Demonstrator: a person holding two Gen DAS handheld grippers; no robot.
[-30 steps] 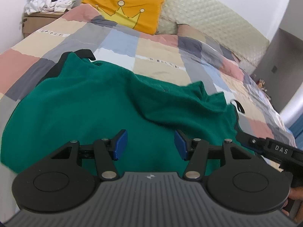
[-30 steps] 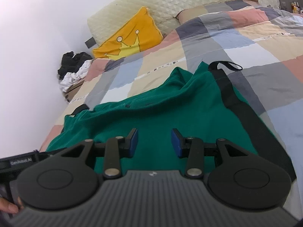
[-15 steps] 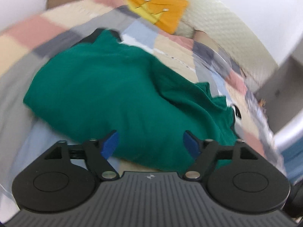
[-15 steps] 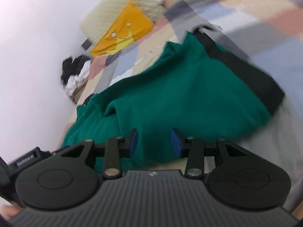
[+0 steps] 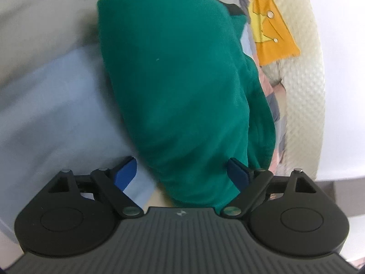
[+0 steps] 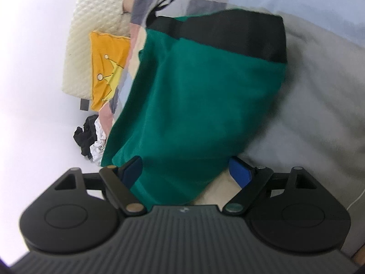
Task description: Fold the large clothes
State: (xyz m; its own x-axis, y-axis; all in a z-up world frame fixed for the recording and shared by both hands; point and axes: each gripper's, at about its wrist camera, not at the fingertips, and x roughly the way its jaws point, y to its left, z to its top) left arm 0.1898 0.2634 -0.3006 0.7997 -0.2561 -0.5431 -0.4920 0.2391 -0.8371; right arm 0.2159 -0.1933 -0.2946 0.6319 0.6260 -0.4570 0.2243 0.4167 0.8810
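- One green garment [image 5: 180, 91] lay on the patchwork bedspread [image 5: 57, 105].
- One yellow crown pillow [image 6: 107, 68] beyond garment.
- Left gripper [image 5: 182, 173] and right gripper [image 6: 186, 171]: jaws just opened wide, garment's near edge between, pads off it.

Garment [image 5: 182, 86] on the bedspread [image 5: 57, 96]
It lies on the bedspread; beyond the garment, a cushion [image 6: 107, 68] leans on the headboard [image 6: 95, 11], a clothes heap [image 6: 91, 137] beside it.
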